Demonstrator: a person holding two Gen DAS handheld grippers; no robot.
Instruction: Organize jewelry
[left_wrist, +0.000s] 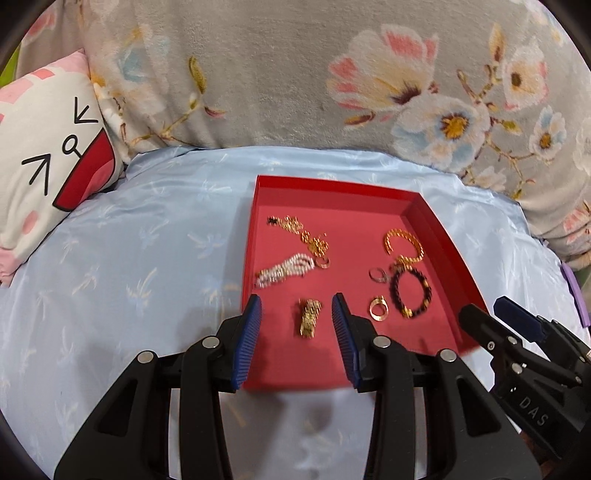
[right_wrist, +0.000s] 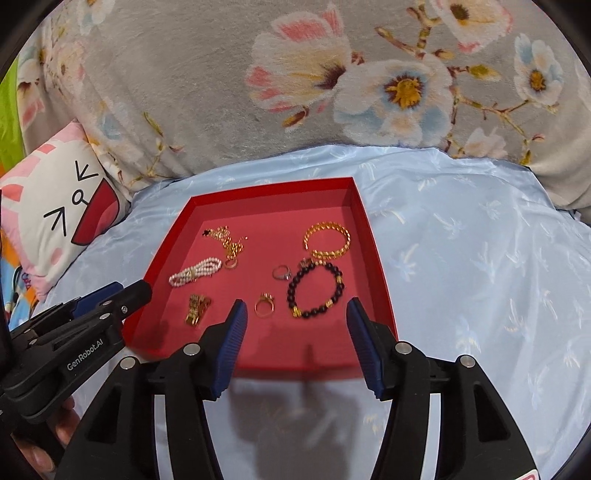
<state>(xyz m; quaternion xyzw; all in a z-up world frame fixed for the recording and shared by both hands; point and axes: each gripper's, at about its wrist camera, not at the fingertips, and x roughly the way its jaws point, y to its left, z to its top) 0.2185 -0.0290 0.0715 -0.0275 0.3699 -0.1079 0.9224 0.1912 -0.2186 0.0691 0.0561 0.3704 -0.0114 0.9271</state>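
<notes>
While we held the left hand-held gripper (left_wrist: 296, 321) spread wide and empty above a gold clasp (left_wrist: 308, 317), our right hand-held gripper (right_wrist: 295, 325) gaped equally, gripping nothing, over the red tray (right_wrist: 373, 236) of jewelry on the blue bedsheet (right_wrist: 461, 229). We read "GenRobot.AI" and "DAS" on their bodies.

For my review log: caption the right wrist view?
Open right gripper hovers over red tray of jewelry on blue bedspread.
</notes>
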